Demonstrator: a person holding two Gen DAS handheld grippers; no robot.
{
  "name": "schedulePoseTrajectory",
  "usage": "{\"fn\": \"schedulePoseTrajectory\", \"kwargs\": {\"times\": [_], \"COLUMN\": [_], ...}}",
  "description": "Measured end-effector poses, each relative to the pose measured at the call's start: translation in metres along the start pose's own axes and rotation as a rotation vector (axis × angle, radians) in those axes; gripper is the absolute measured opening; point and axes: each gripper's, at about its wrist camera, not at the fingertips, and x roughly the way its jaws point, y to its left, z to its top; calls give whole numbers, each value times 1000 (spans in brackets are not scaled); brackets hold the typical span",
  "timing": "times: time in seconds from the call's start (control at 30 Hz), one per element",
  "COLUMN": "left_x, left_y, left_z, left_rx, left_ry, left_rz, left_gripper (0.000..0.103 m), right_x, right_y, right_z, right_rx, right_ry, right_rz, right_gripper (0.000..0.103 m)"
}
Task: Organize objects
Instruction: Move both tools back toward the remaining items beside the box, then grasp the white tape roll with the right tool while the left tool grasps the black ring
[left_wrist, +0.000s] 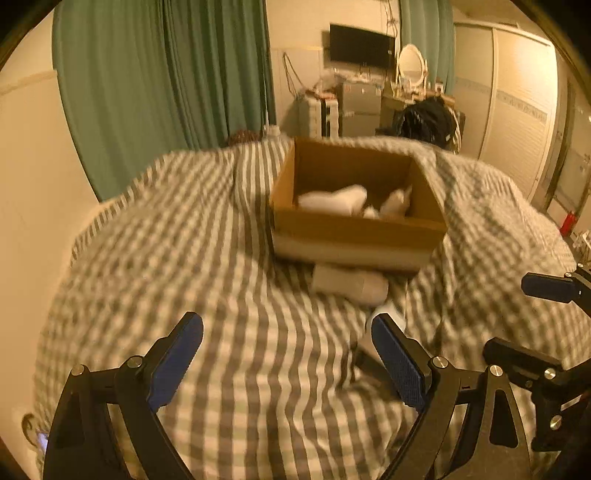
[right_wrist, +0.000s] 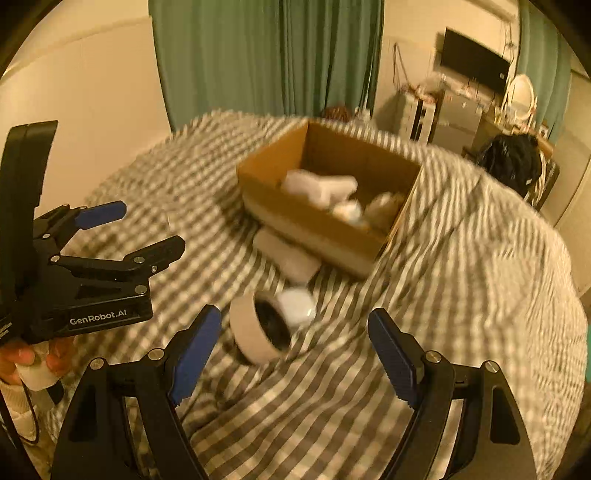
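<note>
An open cardboard box (left_wrist: 354, 236) (right_wrist: 314, 225) sits on the checked bed cover and holds several white items (left_wrist: 332, 201) (right_wrist: 321, 188). A white roll-shaped bundle (left_wrist: 349, 284) (right_wrist: 288, 254) lies against the box's near side. A wide roll of tape (right_wrist: 258, 328) stands on edge on the cover, with a small white object (right_wrist: 295, 306) behind it. My right gripper (right_wrist: 295, 350) is open and empty, with the tape roll just ahead between its fingers. My left gripper (left_wrist: 288, 354) is open and empty over bare cover; it also shows in the right wrist view (right_wrist: 147, 232).
The grey-and-white checked cover (left_wrist: 184, 258) drapes the whole bed. Green curtains (left_wrist: 166, 74) hang behind it. A dresser with a mirror (left_wrist: 410, 70), a wall screen (left_wrist: 360, 44) and a dark bag (left_wrist: 428, 118) stand at the far wall.
</note>
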Motion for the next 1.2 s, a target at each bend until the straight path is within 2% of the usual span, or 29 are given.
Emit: {"fn": "schedulePoseTrajectory", "kwargs": {"times": [0.17, 0.3, 0.47, 0.6, 0.8, 0.97, 1.1, 1.2], "left_x": [24, 30, 32, 36, 36, 37, 37, 37], "left_y": [4, 11, 9, 9, 10, 9, 4, -1], "left_z": [-24, -25, -24, -24, -24, -24, -21, -18], "left_rx": [-3, -32, -11, -8, -10, 0, 16, 28], "left_ry": [71, 87, 75, 79, 81, 84, 80, 77], "left_rz": [26, 17, 29, 32, 31, 35, 37, 36], "left_gripper": [95, 95, 95, 95, 95, 95, 95, 95], "right_x": [29, 48, 67, 77, 69, 46, 27, 21], "right_y": [12, 24, 30, 35, 30, 15, -3, -14], "right_z": [-17, -20, -17, -18, -13, 0, 14, 23], "right_rx": [-24, -68, -84, -105, -85, -43, 21, 47], "right_ry": [66, 94, 133, 151, 116, 46, -15, -46], "right_rz": [31, 25, 46, 46, 45, 49, 86, 73], "right_gripper": [82, 81, 64, 36, 33, 32, 32, 32]}}
